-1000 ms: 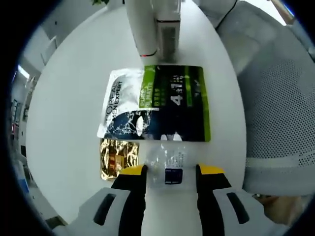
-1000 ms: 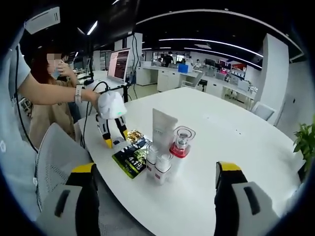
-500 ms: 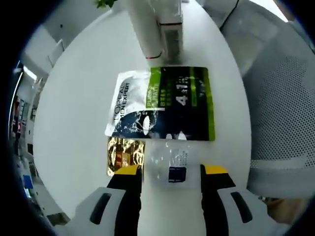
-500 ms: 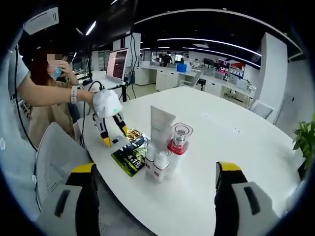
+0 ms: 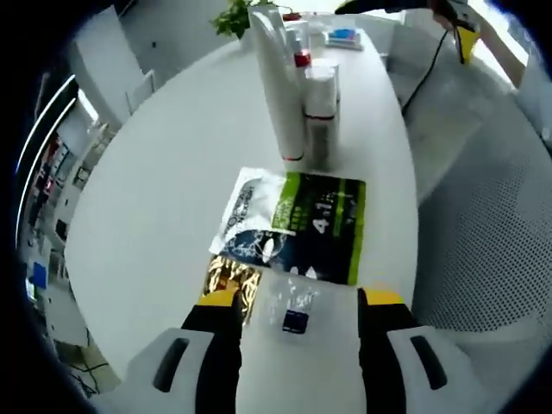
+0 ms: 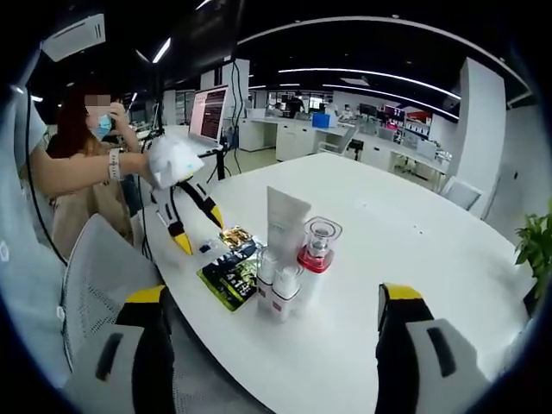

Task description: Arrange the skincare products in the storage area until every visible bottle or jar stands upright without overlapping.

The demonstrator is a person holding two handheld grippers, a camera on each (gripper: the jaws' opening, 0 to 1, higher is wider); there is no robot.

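The left gripper [image 5: 295, 304] is hovering with jaws spread and empty over a small clear sachet [image 5: 293, 304] at the table [image 5: 155, 198] edge, seemingly lining up a pickup. The right gripper [image 6: 272, 315], likewise spread and empty, is waiting back from the near edge. Its view is showing the upright bottles [image 6: 278, 289], tube [image 6: 284, 224] and red-collared jar [image 6: 316, 248] clustered beside the flat packets [image 6: 231, 274], whose print the left gripper view is showing.

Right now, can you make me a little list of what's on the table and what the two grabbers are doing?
table: white round table
standing things: tall white tube, two small white bottles, clear jar with red base
lying flat: green and black sachet, gold sachet, small clear sachet
left gripper: open, lifted above the sachets
right gripper: open, away from the bottles
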